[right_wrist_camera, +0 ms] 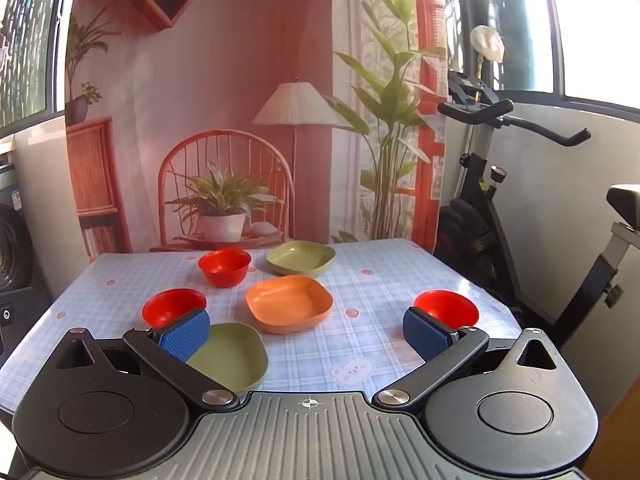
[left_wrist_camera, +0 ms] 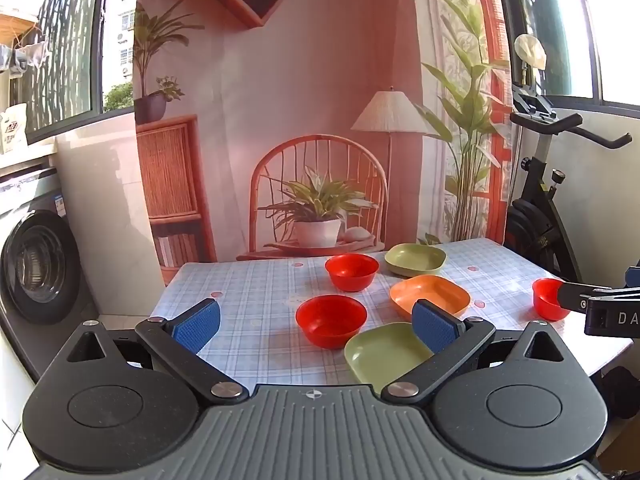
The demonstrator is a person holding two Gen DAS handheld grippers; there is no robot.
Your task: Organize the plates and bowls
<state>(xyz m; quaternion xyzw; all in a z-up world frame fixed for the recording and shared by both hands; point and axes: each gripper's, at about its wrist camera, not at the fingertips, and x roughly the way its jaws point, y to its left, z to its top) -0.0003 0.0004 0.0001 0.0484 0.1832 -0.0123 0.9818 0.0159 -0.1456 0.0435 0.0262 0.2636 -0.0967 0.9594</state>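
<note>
Both tools hang released over the near edge of the table (right_wrist_camera: 384, 280), nothing between their blue pads. The left gripper (left_wrist_camera: 316, 326) points toward a red bowl (left_wrist_camera: 331, 326) at its twelve o'clock, with a green plate (left_wrist_camera: 380, 354) just beside that bowl at about two o'clock, partly behind the tool's right-hand finger. The right gripper (right_wrist_camera: 306, 330) looks over bare cloth; a second red bowl (right_wrist_camera: 447, 313) sits at its two o'clock, behind the right-hand pad.

Nothing is stacked yet, so the step in hand is likely the first pick. Three red bowls, two green plates and one orange plate (right_wrist_camera: 289, 309) lie apart on the cloth. The far red bowl (right_wrist_camera: 225, 267) and far green plate (right_wrist_camera: 301, 258) stand at about eleven and twelve o'clock in the right view. A sound approach would pinch one wall of a bowl, one pad inside and one outside, then lift straight up before nesting it in another bowl. The shallow plates give less rim to grip, so a low, slanted entry should suit them. Like should go with like.

The table wears a glossy pale-blue checked cloth with small pink spots and a bear print; it may be slippery under light plastic ware. Behind hangs a printed backdrop (left_wrist_camera: 320, 120) of a chair, lamp and plants. A washing machine (left_wrist_camera: 38, 264) stands at nine o'clock, an exercise bike (right_wrist_camera: 500, 184) at three o'clock.
</note>
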